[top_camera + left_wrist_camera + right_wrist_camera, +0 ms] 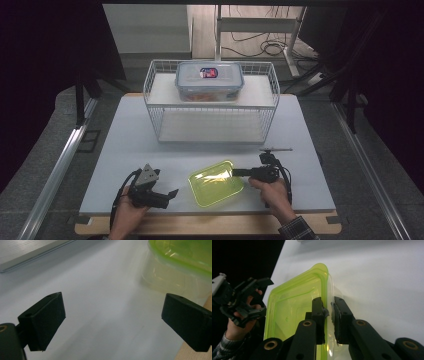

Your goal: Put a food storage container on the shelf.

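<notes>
- The green container (216, 183) was a shallow, translucent lime-green plastic tub with rounded corners and a thickened rim, lying open-topped on the white table (125, 145) near your edge, between your two hands.
- Your right gripper (328, 315) was pinching that tub's rim: in the right gripper view one black jaw sat inside the wall and the other outside, pressed close with the thin clear-green plastic between them.
- Your right hand (272, 192) held the tool from the tub's right side, jaws pointing left across the table; a checked cuff showed at the wrist.
- Your left gripper (112, 315) had its jaws spread wide, with nothing between them but bare table; its matte black pads (45, 320) were blocky and wedge-shaped.
- In the high view your left gripper (170, 194) lay low just left of the tub, apart from it, with a grey three-cornered plate on top and a black cable looping back past your left hand (131, 207).
- The table surface was smooth, matte and white, with a wooden edge along your side.
- A white wire basket (211, 107), rectangular and open-meshed, stood at the far middle of the table, well apart from the tub.
- A clear lidded box (210, 80) with blue-grey clip latches and a round label sat in the rear of the basket; reddish contents showed through its wall, too blurred to identify.
</notes>
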`<state>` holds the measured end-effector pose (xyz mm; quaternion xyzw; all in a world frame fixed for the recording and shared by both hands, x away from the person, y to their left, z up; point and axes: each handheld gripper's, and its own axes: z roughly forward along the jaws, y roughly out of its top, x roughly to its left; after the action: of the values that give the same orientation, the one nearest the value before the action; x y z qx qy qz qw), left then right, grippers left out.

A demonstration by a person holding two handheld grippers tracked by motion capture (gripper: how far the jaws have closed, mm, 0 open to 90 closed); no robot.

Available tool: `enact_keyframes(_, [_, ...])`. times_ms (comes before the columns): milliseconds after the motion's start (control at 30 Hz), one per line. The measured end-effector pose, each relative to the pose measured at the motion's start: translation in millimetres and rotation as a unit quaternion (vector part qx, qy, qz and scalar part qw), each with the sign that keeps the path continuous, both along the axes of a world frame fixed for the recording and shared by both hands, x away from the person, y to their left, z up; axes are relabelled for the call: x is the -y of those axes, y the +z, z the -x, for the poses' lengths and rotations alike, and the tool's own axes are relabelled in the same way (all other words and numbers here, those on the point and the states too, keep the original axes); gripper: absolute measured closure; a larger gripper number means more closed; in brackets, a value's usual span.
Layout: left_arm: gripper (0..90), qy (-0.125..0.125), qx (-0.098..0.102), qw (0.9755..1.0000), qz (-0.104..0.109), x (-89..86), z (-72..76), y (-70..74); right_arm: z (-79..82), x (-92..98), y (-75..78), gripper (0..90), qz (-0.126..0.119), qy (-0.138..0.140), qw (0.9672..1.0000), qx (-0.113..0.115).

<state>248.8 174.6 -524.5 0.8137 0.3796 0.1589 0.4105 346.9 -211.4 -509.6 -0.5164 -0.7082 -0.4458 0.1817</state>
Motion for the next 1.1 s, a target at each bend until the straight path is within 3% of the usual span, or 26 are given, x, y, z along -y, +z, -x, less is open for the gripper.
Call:
enact_keyframes(200, [5.1, 0.004, -0.004, 1.0, 0.003, -1.3, -0.8, -0.6, 0.0, 6.7, 12.8, 79.8, -0.017, -0.011, 0.9994, 0.027])
enact_keyframes(1100, [5.0, 0.006, -0.005, 1.0, 0.002, -2.0, -2.0, -0.7, -8.2, 16.4, 63.0, 79.9, -0.057, -0.027, 0.9949, 0.079])
